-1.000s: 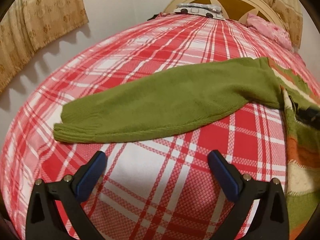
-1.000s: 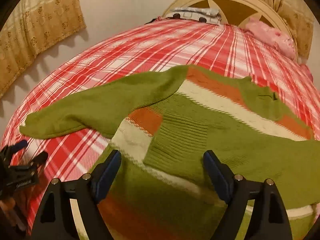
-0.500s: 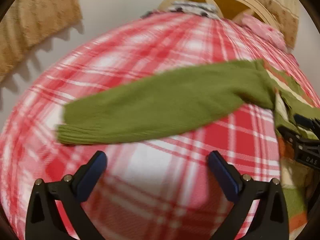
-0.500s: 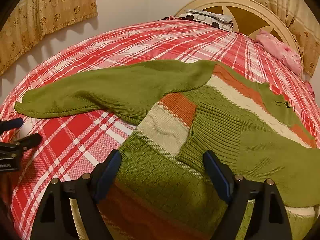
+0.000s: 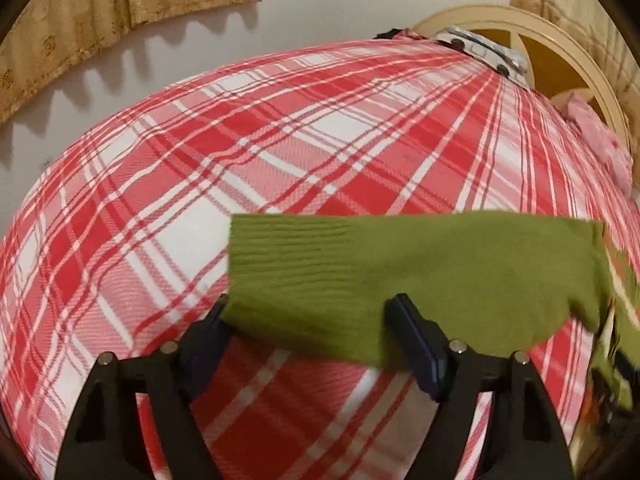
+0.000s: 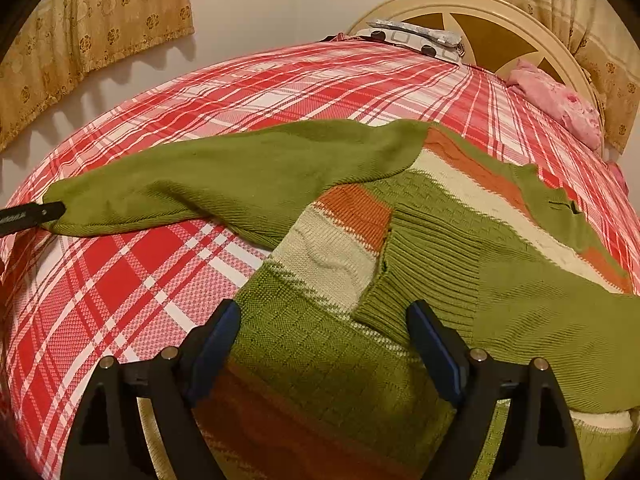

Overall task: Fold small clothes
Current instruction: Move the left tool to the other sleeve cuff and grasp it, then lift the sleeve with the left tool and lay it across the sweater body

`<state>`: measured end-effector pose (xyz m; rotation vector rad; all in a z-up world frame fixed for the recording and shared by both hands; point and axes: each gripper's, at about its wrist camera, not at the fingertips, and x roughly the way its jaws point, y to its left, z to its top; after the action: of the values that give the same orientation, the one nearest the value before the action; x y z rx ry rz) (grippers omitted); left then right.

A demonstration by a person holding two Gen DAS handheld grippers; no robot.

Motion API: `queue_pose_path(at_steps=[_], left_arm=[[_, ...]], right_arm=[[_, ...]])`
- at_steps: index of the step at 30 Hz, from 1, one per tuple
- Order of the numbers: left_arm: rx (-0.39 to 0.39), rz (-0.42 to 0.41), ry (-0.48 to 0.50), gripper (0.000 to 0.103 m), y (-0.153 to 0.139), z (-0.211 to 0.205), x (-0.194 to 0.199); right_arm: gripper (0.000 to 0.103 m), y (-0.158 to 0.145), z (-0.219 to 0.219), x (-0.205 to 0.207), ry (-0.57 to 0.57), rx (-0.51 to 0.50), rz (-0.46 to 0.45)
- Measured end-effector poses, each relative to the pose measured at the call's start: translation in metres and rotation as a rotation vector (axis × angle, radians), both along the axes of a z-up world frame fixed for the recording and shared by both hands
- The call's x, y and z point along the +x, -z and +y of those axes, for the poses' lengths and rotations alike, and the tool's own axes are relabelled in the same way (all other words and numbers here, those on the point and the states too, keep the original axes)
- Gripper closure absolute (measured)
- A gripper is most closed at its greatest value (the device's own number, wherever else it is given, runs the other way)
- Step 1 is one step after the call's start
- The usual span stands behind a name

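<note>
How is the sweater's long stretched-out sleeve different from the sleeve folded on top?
The stretched-out sleeve lies sideways on the checked bedspread; the folded sleeve lies across the sweater's striped front. The left gripper is closing around the stretched-out sleeve's cuff, while the right gripper hangs open over the folded sleeve, not pinching it. Both sleeves are plain green with ribbed cuffs.

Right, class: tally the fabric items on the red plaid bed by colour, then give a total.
Green, orange and cream striped knitted sweater: 1
Pink crumpled cloth by the headboard: 1
Grey-and-white patterned folded cloth at the far end: 1
Total: 3
</note>
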<state>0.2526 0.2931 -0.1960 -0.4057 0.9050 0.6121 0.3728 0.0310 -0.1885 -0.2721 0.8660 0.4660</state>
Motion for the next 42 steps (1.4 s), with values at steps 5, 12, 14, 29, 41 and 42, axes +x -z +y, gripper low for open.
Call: queue_pose_path(at_steps=[5, 12, 14, 29, 41, 42], left_arm=[[0.044, -0.009, -0.006, 0.033, -0.001, -0.001, 0.012], [0.042, -0.041, 0.039, 0.068, -0.005, -0.006, 0.016], [0.041, -0.055, 0.028, 0.080, -0.005, -0.005, 0.015], [-0.023, -0.239, 0.114, 0.095, -0.040, -0.010, 0.012], [-0.013, -0.355, 0.224, 0.095, -0.092, -0.033, 0.015], [-0.006, -0.364, 0.235, 0.095, -0.097, -0.037, 0.016]], right_arm=[[0.017, -0.001, -0.002, 0.001, 0.001, 0.015, 0.000], [0.016, -0.001, -0.002, 0.001, 0.001, 0.024, 0.000], [0.016, -0.001, -0.002, 0.001, 0.001, 0.024, 0.001], [0.016, 0.000, -0.002, 0.002, 0.001, 0.025, 0.000], [0.016, -0.006, -0.013, 0.005, -0.004, 0.119, 0.040], [0.016, -0.009, -0.021, 0.007, -0.004, 0.166, 0.063]])
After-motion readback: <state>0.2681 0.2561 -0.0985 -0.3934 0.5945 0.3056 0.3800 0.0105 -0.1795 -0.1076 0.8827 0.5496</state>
